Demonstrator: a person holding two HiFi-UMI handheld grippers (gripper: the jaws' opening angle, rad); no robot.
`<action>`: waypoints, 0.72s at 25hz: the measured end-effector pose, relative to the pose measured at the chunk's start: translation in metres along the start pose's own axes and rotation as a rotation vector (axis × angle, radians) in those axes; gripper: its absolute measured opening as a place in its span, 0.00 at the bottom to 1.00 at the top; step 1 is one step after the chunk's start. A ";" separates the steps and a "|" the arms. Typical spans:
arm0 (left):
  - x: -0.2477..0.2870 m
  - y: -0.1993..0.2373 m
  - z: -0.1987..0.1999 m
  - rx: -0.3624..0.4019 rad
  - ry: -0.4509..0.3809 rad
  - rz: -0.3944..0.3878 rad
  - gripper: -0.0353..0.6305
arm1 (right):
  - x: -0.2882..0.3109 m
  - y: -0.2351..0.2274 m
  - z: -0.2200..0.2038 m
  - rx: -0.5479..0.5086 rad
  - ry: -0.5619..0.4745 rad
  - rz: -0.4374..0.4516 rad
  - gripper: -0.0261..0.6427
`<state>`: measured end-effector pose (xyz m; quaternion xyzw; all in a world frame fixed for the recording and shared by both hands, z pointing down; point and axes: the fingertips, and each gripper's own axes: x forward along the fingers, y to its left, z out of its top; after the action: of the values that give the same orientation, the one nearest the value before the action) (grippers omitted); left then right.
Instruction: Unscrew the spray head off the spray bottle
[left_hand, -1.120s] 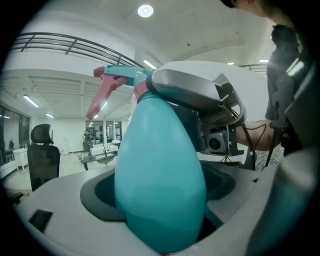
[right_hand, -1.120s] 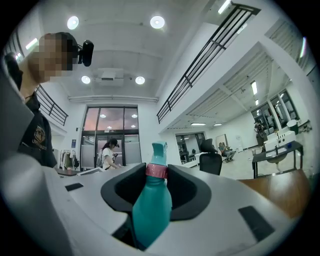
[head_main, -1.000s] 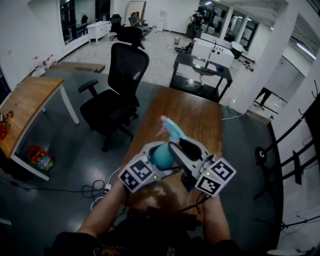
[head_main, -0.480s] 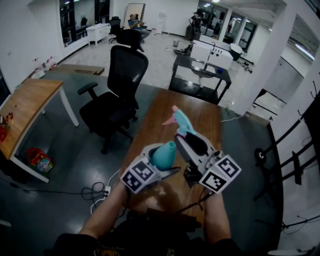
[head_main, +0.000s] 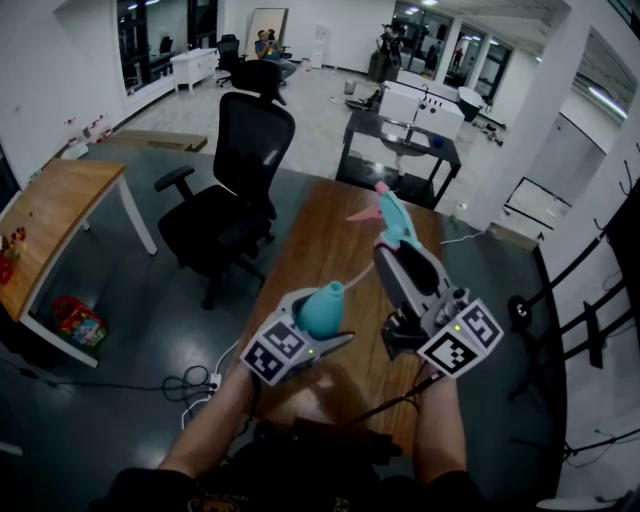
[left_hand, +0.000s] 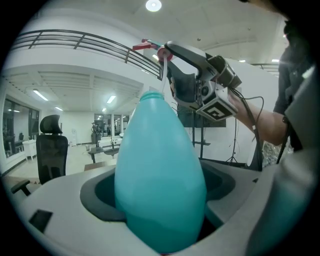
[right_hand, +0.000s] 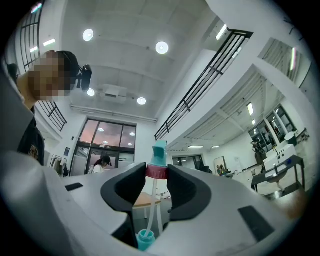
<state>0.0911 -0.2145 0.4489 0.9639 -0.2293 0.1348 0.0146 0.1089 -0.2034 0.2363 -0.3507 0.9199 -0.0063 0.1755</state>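
Left tongs (head_main: 320, 328) clenched on spray bottle (left_hand: 160, 175): teal egg-shaped body seated deep btwn both jaws, pads against its sides, neck (right_hand: 145, 240) pointing up & away from the person. Right tongs (head_main: 392, 252) clamped on spray head (head_main: 390, 215) at its red collar (right_hand: 156, 171), one jaw each side, both touching it. Head is teal w/ pink-red nozzle end and sticks out past the jaw tips. Head is off the bottle: in head view it sits higher than the bottle & to its right, w/ clear gap btwn collar and neck. Pale dip tube (right_hand: 149, 205) hangs from under the collar and runs down to the open mouth of the neck. Can't tell whether the tube tip is inside the mouth or just out of it. Right tongs angled upward, ceiling lights filling right gripper view. Left gripper view shows bottle filling centre, w/ right tongs above it & to the right, red nozzle at top. Both parts are held in air over wooden bench (head_main: 325, 225), neither touching it. Person's forearms enter at bottom of head view, one behind each marker cube. Black office chair (head_main: 245, 150) stands on dark floor just left of the bench's far end.
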 end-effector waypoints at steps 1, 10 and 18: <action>0.000 0.001 -0.001 0.000 0.002 0.002 0.71 | -0.001 -0.001 0.005 -0.005 -0.010 -0.002 0.25; -0.001 0.006 -0.009 -0.001 0.020 0.015 0.71 | -0.008 -0.010 0.026 -0.022 -0.076 -0.036 0.25; -0.009 0.017 0.005 -0.006 -0.013 0.054 0.71 | -0.016 -0.025 0.013 0.016 -0.084 -0.094 0.25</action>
<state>0.0768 -0.2260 0.4414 0.9582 -0.2555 0.1281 0.0122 0.1405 -0.2104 0.2327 -0.3922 0.8941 -0.0071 0.2163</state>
